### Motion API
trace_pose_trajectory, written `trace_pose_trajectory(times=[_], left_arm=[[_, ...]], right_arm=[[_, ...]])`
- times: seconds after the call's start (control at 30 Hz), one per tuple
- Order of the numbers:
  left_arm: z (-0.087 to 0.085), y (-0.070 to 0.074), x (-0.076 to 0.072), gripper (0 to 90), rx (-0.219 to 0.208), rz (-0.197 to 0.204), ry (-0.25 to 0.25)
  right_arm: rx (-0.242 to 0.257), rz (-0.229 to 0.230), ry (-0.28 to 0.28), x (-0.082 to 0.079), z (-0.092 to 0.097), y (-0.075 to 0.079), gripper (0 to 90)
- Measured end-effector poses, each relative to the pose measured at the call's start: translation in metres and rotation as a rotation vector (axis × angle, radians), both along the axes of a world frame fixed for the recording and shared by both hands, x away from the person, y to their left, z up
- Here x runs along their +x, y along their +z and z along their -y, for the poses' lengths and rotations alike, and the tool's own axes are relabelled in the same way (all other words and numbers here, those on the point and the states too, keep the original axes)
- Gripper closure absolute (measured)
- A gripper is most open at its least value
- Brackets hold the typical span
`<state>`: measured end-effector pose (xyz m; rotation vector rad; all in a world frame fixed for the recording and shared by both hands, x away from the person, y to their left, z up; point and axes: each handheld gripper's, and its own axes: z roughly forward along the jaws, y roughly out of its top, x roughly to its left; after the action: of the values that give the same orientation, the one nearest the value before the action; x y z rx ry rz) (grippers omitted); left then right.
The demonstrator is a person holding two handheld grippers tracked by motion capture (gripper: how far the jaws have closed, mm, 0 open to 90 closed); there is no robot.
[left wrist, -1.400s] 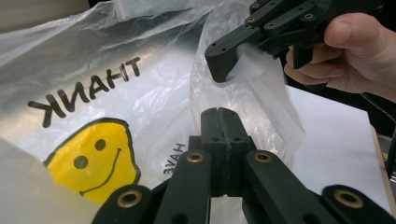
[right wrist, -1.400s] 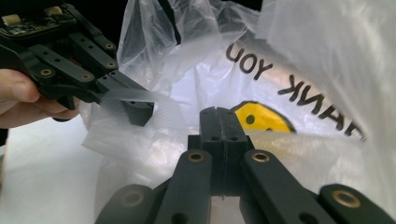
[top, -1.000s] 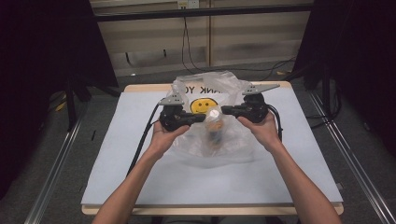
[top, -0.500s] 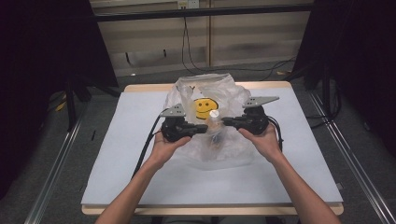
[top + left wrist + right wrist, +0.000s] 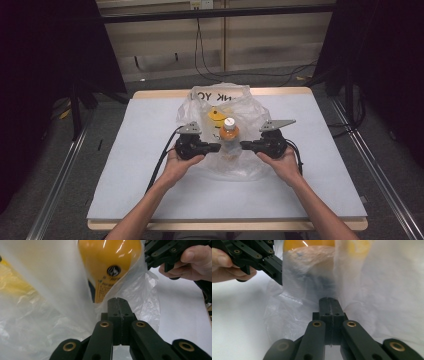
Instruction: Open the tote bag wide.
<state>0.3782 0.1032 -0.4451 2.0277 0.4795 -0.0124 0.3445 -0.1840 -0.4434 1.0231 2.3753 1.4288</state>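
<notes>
Tipping is what we are risking: the orange bottle (image 5: 229, 142) is standing upright inside the clear plastic bag (image 5: 220, 102) mid-table, and an uneven tug on the film could topple it. We are holding the left gripper (image 5: 216, 147) and right gripper (image 5: 245, 145) level, jaws clenched, seemingly pinching bag film on either side, forearms angling inward.

Bottle (image 5: 229, 141): orange, white cap. Bag (image 5: 222, 105): translucent white, yellow smiley print, black lettering. Tabletop (image 5: 140, 130): pale grey-blue, wood edge. Fingers (image 5: 117, 305): black.
</notes>
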Motion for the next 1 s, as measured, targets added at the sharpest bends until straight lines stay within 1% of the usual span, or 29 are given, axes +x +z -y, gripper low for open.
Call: trace_pose_trajectory(times=[0.03, 0.07, 0.13, 0.17, 0.2, 0.27, 0.3, 0.37, 0.4, 0.43, 0.5, 0.53, 0.57, 0.63, 0.67, 0.7, 0.73, 0.77, 0.8, 0.83, 0.87, 0.9, 0.93, 0.97, 1.0], left_arm=[[-0.001, -0.002, 0.000, 90.0, 0.010, 0.001, -0.001], [-0.001, -0.003, 0.000, 90.0, 0.014, 0.003, -0.002], [-0.004, -0.007, 0.002, 90.0, 0.014, -0.006, 0.006], [-0.004, -0.010, 0.002, 90.0, 0.015, -0.011, 0.009], [-0.004, -0.013, 0.003, 90.0, 0.030, -0.015, 0.007], [-0.003, -0.020, 0.003, 90.0, 0.037, -0.027, 0.004], [-0.002, -0.023, 0.003, 90.0, 0.056, -0.025, -0.002], [0.001, -0.027, 0.003, 90.0, 0.070, -0.013, -0.012], [0.001, -0.028, 0.003, 90.0, 0.081, -0.020, -0.012], [0.002, -0.031, 0.004, 90.0, 0.079, -0.028, -0.011], [0.004, -0.035, 0.002, 90.0, 0.109, -0.030, -0.010], [0.005, -0.038, 0.001, 90.0, 0.107, -0.043, -0.016], [0.005, -0.039, -0.001, 90.0, 0.133, -0.041, -0.028], [0.004, -0.038, -0.004, 90.0, 0.128, -0.036, -0.032], [0.003, -0.036, -0.005, 90.0, 0.119, -0.037, -0.032], [0.003, -0.034, -0.007, 90.0, 0.100, -0.038, -0.034], [0.002, -0.030, -0.008, 90.0, 0.093, -0.035, -0.032], [0.000, -0.026, -0.010, 90.0, 0.083, -0.033, -0.045], [-0.001, -0.022, -0.013, 90.0, 0.070, -0.028, -0.044], [-0.001, -0.022, -0.013, 90.0, 0.070, -0.028, -0.044], [-0.005, -0.014, -0.021, 90.0, 0.059, -0.009, -0.052], [-0.005, -0.014, -0.021, 90.0, 0.059, -0.009, -0.052], [-0.010, -0.005, -0.030, 90.0, 0.042, 0.013, -0.057], [-0.013, -0.002, -0.032, 90.0, 0.027, 0.017, -0.051], [-0.013, -0.002, -0.032, 90.0, 0.027, 0.017, -0.051]], right_arm=[[0.014, -0.001, -0.005, 0.000, 0.002, 0.000, 90.0], [0.041, -0.008, -0.013, 0.001, 0.005, -0.001, 90.0], [0.063, -0.018, -0.026, 0.001, 0.010, -0.004, 90.0], [0.047, -0.029, -0.032, 0.001, 0.012, -0.009, 90.0], [0.035, -0.043, -0.036, 0.001, 0.013, -0.014, 90.0], [0.016, -0.071, -0.043, 0.001, 0.014, -0.023, 90.0], [0.008, -0.082, -0.042, 0.001, 0.015, -0.027, 90.0], [-0.010, -0.088, -0.039, 0.002, 0.014, -0.034, 90.0], [-0.015, -0.091, -0.038, 0.002, 0.013, -0.036, 90.0], [-0.016, -0.094, -0.034, 0.002, 0.012, -0.038, 90.0], [-0.024, -0.100, -0.019, 0.002, 0.009, -0.041, 90.0], [-0.029, -0.096, -0.012, 0.001, 0.007, -0.041, 90.0], [-0.026, -0.093, -0.002, 0.000, 0.006, -0.041, 90.0], [-0.024, -0.073, -0.002, -0.004, 0.006, -0.036, 90.0], [-0.013, -0.066, -0.003, -0.005, 0.007, -0.033, 90.0], [-0.003, -0.052, -0.004, -0.007, 0.008, -0.030, 90.0], [0.009, -0.045, -0.012, -0.009, 0.010, -0.026, 90.0], [0.022, -0.038, -0.013, -0.012, 0.012, -0.022, 90.0], [0.033, -0.030, -0.018, -0.014, 0.013, -0.017, 90.0], [0.041, -0.019, -0.021, -0.017, 0.014, -0.013, 90.0], [0.049, -0.009, -0.020, -0.021, 0.015, -0.009, 90.0], [0.060, 0.004, -0.014, -0.024, 0.016, -0.005, 90.0], [0.061, 0.013, -0.013, -0.028, 0.016, -0.001, 90.0], [0.062, 0.025, -0.009, -0.032, 0.016, 0.004, 90.0], [0.062, 0.025, -0.009, -0.032, 0.016, 0.004, 90.0]])
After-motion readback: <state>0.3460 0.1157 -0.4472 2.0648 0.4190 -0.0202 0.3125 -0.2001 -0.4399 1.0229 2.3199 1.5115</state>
